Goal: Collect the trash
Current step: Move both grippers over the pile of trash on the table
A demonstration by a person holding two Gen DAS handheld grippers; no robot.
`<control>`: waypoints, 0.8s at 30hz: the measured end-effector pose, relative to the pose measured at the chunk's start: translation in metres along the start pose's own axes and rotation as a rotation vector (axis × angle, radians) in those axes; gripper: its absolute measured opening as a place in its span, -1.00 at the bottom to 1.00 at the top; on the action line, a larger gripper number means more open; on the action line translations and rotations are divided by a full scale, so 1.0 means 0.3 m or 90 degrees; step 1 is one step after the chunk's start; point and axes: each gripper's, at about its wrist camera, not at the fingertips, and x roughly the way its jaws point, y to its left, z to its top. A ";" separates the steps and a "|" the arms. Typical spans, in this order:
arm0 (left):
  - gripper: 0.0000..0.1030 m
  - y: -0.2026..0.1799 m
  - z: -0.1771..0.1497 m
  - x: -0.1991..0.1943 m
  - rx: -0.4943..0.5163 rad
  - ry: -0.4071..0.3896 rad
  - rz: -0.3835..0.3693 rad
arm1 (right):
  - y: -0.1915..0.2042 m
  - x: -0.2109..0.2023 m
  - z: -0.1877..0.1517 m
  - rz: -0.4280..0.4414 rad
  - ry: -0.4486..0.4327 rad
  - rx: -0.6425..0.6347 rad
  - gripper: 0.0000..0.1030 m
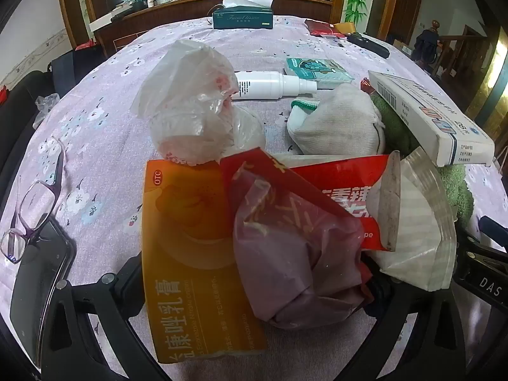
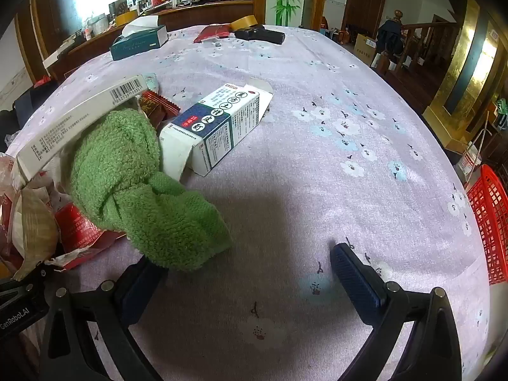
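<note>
Through the left wrist camera we are holding the left tongs (image 1: pixel 254 304) spread wide around a trash heap on the worktop (image 1: pixel 104 120): one orange box (image 1: pixel 190 254), one purple bag (image 1: pixel 295 263), one red wrapper (image 1: pixel 343 190). One clear bag (image 1: pixel 193 104) is lying just behind the orange box.

Through the right wrist camera we are keeping the right tongs (image 2: pixel 250 285) apart and empty; one green towel (image 2: pixel 143 184) is touching their left finger, one open white carton (image 2: pixel 219 127) behind it.

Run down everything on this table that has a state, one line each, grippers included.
left hand-held gripper: open, over the orange box and purple bag
right hand-held gripper: open, nothing between the fingers
orange box: lying flat
white and blue carton: on its side, end flaps open
tissue box: open, a tissue sticking up
white bottle: lying on its side
glasses: unfolded, resting on a phone
</note>
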 end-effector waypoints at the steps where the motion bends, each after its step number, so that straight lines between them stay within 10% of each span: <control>1: 1.00 0.001 0.000 0.000 0.000 0.000 0.000 | -0.001 0.000 0.000 0.001 0.000 0.000 1.00; 16: 1.00 0.018 -0.071 -0.218 -0.060 -0.039 0.019 | -0.013 -0.005 0.014 0.037 0.052 -0.061 0.99; 24: 1.00 -0.091 -0.145 -0.462 -0.053 -0.127 0.064 | -0.170 -0.267 -0.049 0.081 0.003 -0.118 0.98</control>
